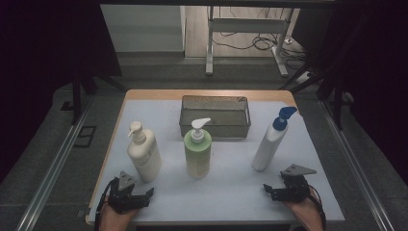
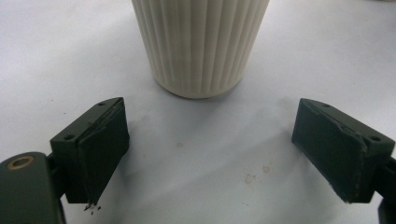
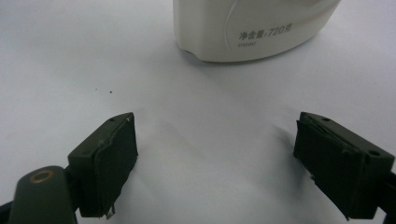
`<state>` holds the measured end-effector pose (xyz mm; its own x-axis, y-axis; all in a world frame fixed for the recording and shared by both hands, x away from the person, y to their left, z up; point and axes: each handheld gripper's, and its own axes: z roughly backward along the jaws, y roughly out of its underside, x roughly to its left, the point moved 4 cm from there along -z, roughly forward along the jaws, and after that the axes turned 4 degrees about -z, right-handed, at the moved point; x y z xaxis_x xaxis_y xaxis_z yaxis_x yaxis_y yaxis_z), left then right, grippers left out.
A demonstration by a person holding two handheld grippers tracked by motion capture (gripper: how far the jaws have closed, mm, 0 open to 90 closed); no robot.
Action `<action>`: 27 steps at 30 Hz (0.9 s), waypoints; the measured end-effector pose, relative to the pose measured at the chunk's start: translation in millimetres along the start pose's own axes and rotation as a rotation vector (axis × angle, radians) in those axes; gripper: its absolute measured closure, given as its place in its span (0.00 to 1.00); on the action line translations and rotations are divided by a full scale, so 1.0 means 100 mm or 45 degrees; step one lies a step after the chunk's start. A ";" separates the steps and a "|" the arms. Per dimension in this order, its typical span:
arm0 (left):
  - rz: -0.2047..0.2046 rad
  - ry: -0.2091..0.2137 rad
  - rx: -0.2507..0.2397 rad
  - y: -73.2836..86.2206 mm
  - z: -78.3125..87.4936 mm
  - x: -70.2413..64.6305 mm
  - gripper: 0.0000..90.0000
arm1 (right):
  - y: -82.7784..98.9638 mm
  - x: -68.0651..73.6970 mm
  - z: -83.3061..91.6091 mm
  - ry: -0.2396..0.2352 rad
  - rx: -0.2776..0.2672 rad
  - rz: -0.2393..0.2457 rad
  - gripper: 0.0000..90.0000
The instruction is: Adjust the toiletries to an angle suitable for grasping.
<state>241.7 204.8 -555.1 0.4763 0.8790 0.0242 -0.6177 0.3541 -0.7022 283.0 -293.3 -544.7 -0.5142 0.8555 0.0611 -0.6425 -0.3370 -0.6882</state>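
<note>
Three pump bottles stand upright on the white-covered table (image 1: 231, 187): a cream one (image 1: 143, 153) at the left, a green one (image 1: 197, 153) in the middle, and a white one with a blue pump (image 1: 269, 142) at the right. My left gripper (image 1: 148, 195) rests near the front edge, just in front of the cream bottle. In the left gripper view the left gripper (image 2: 210, 126) is open, with the ribbed cream base (image 2: 201, 46) ahead of it. My right gripper (image 1: 269, 191) lies at the front right. In the right gripper view the right gripper (image 3: 215, 135) is open and nothing sits between its jaws, short of the white bottle's base (image 3: 252, 28).
A metal mesh basket (image 1: 215, 126) sits at the back middle of the table, behind the green bottle. Metal rails (image 1: 57, 159) run along both sides of the table. A desk frame with cables (image 1: 250, 33) stands beyond the far edge.
</note>
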 end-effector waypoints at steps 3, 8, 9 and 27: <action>0.000 -0.001 -0.001 0.00 0.00 0.00 0.12 | 0.00 0.00 0.01 -0.001 0.004 -0.005 0.15; 0.001 -0.001 -0.002 0.00 0.00 0.00 0.12 | -0.04 0.01 0.06 -0.010 -0.010 -0.009 0.15; 0.001 0.000 -0.002 0.00 0.00 0.00 0.12 | -0.04 0.01 0.07 -0.015 -0.009 -0.008 0.16; 0.004 -0.003 -0.008 0.01 0.00 0.00 0.12 | -0.22 0.14 0.20 -0.098 -0.047 0.010 0.35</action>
<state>241.3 204.8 -555.5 0.4732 0.8807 0.0236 -0.6154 0.3496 -0.7064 278.6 -281.9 -514.2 -0.5622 0.8197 0.1099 -0.6174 -0.3275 -0.7152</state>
